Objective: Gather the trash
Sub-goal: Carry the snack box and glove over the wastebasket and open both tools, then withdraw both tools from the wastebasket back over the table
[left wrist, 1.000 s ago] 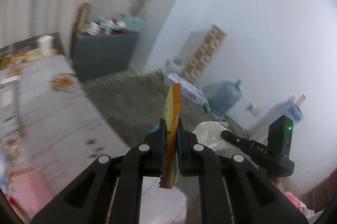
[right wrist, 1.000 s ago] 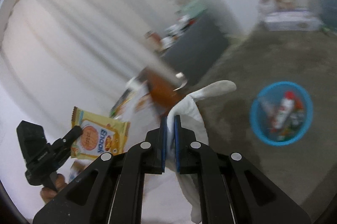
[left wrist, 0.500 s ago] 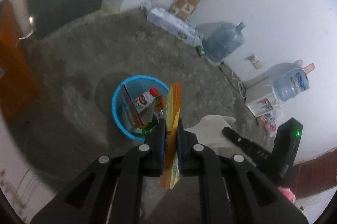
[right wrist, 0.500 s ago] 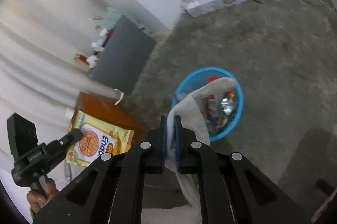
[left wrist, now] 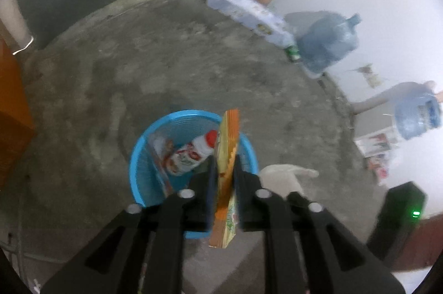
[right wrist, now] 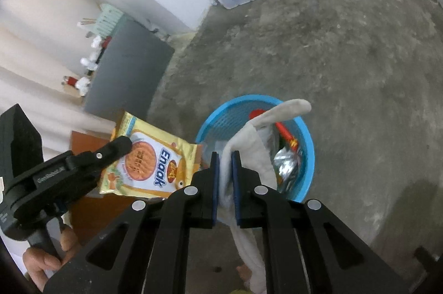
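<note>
We have a snack packet (left wrist: 227, 169) standing edge-on between the pads of our left claw (left wrist: 223, 175), whose jaws have just been opening; it looks loose now, with gaps either side. It is light, thin, crinkly foil, best pinched flat near an edge. The blue basket (left wrist: 144, 155) sits right behind it, towards 11 o'clock. Our right claw (right wrist: 224, 177), also easing apart, still brackets a soft, limp white cloth (right wrist: 249, 144) over the basket's 9 o'clock rim.

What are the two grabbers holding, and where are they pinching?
The left gripper, jaws just opening, has the snack packet edge-on between them. The right gripper, also opening, has the white cloth by a fold.
</note>
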Demonstrator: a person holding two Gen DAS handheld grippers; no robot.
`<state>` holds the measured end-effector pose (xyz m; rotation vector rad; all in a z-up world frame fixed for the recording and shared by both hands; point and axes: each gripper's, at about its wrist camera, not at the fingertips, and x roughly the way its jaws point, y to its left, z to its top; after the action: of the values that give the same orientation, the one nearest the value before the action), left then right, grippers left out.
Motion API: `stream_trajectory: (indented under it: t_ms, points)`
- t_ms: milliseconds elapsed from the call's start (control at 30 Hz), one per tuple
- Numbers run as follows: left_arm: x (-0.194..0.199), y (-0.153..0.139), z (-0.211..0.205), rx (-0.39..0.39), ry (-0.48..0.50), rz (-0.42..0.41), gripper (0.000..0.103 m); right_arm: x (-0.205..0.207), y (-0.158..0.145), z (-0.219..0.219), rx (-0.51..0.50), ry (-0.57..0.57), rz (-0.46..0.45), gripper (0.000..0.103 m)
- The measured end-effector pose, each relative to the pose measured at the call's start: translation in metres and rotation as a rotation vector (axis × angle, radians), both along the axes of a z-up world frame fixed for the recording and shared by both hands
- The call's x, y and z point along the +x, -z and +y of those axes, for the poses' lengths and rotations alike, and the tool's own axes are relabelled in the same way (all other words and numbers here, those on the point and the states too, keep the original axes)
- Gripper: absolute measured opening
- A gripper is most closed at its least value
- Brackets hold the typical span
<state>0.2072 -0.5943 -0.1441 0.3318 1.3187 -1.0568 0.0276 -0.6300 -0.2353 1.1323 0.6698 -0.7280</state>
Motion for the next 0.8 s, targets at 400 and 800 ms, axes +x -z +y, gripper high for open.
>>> stream_trajectory:
  t_ms: [400,800]
  points:
    - [0.03,0.007,0.025,0.093,-0.047,0.015,0.067,0.013,0.04,-0.004,0.085,-0.008,-0.039,0.062]
    - [0.016,-0.155,0.204,-0.155,-0.009,-0.134,0.084,-0.057,-0.041,0.045,0.018,-0.07,-0.164,0.07]
